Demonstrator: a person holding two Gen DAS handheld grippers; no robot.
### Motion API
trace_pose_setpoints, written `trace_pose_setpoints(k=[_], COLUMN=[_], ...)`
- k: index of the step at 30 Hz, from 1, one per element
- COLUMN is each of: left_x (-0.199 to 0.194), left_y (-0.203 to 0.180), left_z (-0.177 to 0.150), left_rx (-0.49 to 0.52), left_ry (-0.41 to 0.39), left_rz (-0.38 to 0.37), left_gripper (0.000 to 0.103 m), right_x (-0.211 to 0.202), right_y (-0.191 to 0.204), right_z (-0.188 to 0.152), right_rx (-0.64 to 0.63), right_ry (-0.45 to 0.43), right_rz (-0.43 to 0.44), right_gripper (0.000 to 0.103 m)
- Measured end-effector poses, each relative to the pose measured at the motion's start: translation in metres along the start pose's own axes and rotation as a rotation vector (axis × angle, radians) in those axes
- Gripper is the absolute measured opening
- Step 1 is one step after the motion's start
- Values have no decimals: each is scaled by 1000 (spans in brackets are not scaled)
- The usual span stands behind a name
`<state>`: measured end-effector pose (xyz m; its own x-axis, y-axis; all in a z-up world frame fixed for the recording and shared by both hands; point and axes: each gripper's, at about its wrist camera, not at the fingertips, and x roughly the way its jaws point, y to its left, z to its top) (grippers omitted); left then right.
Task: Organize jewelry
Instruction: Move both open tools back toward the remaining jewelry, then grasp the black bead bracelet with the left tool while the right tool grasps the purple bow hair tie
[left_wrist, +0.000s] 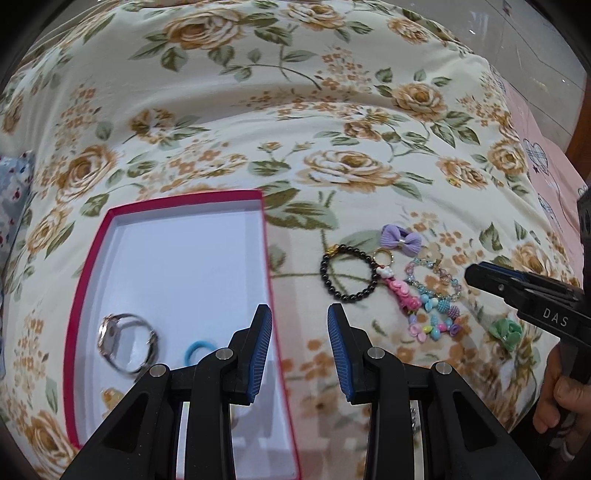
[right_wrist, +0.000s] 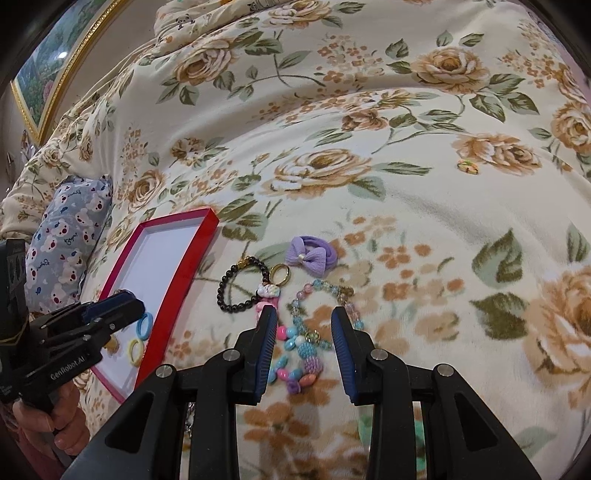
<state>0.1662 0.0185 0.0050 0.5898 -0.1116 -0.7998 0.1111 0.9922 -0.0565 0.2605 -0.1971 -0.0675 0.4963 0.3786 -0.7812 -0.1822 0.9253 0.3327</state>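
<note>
A red-rimmed white box (left_wrist: 92, 258) lies on the floral blanket; it also shows in the right wrist view (right_wrist: 207, 221). It holds a silver watch (left_wrist: 127, 343), a blue hair ring (left_wrist: 195, 350) and a yellow ring (right_wrist: 135, 350). Right of the box lie a black bead bracelet (left_wrist: 347, 275), a pink keychain (left_wrist: 397, 291), a pastel bead bracelet (left_wrist: 434, 295), a purple bow (left_wrist: 400, 238) and a green piece (left_wrist: 506, 332). My left gripper (left_wrist: 299, 314) is open and empty over the box's right rim. My right gripper (right_wrist: 303, 317) is open above the pastel beads (right_wrist: 306, 350).
A blue bear-print pillow (right_wrist: 66, 243) lies left of the box. A framed picture (right_wrist: 48, 66) hangs at the far left. A small ring (right_wrist: 468, 167) lies far back on the blanket. Pink fabric (left_wrist: 546, 166) lies at the right.
</note>
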Motion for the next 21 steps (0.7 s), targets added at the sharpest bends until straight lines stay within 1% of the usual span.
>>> trace_pose_setpoints(k=[8, 11, 15, 16, 21], left_x=[36, 49, 72, 76, 108], left_y=[-1, -4, -11, -14, -29], left_z=[24, 34, 46, 48, 56], left_rx=[4, 23, 55, 63, 121], left_ry=[37, 45, 74, 79, 123], left_rz=[-25, -27, -39, -40, -20], left_gripper=[31, 31, 31, 31, 31], right_x=[27, 37, 51, 54, 71], right_y=[-5, -6, -11, -12, -14], right_z=[17, 24, 31, 33, 40], right_rx=[-24, -37, -38, -38, -43], right_ry=[37, 51, 72, 77, 109], right_rz=[-1, 1, -5, -4, 5], right_gripper=[33, 33, 34, 35, 35])
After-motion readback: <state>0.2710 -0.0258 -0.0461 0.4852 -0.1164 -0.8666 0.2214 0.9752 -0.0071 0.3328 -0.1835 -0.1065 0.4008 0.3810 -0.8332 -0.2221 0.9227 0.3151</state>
